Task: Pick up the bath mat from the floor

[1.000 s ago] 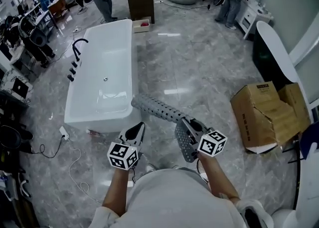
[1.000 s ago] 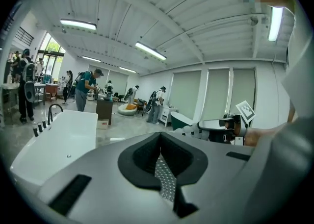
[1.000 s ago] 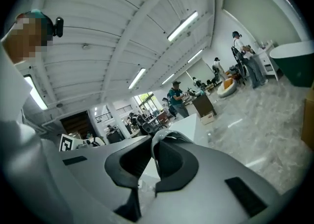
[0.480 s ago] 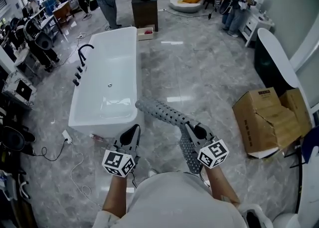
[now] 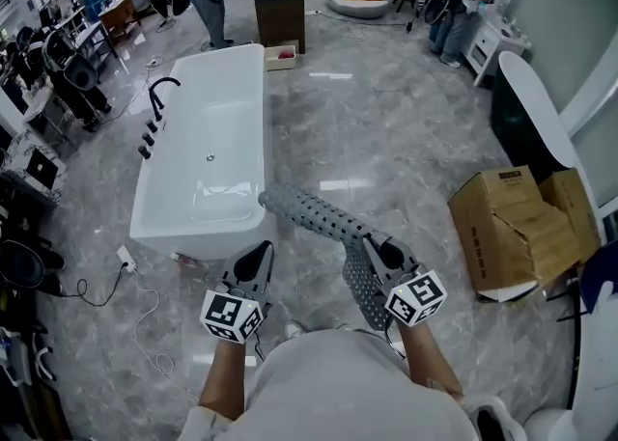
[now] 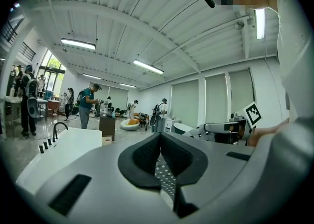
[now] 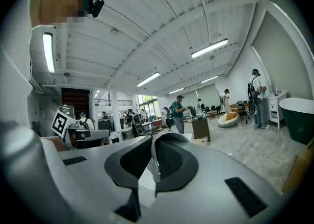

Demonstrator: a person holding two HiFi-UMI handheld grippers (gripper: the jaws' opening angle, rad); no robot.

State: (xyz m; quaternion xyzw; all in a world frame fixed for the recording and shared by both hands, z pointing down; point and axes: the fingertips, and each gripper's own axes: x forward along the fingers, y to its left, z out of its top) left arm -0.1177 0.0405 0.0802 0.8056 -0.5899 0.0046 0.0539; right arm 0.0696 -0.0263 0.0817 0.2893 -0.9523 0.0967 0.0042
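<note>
Barely a shift: the left gripper [image 5: 259, 256] and right gripper [image 5: 379, 250] both sit a touch lower in the head view than a second ago, the left one rolled a little, and the mat hangs just as it did. On the right gripper first, the jaws are nearly together and clamped on a pale fold of the bath mat [image 5: 314, 212]; you can see the sheet pinched between its pads [image 7: 171, 161]. Over to the left gripper, tips closed as well, and a strip of the perforated grey rubber shows in the gap behind them. I read that as a second pinch, though the head view doesn't show how that strip joins the rest. And the mat is up, looking clear of the polished grey floor [image 5: 386, 140]! From the right gripper it runs ahead and to the left as a loose roll. Its far end reaches out past the left gripper's tips, close to the corner of the white bathtub [image 5: 259, 140], and another flap droops straight down below the right jaws. Soft, floppy stuff this, light by the look of it, full of holes, so it'll sag and swing wherever it isn't held. Best hold is a pinch on an edge or fold, one towards each end to stop it trailing. Off to the right, well apart, sits a torn cardboard box [image 5: 507, 227]
</note>
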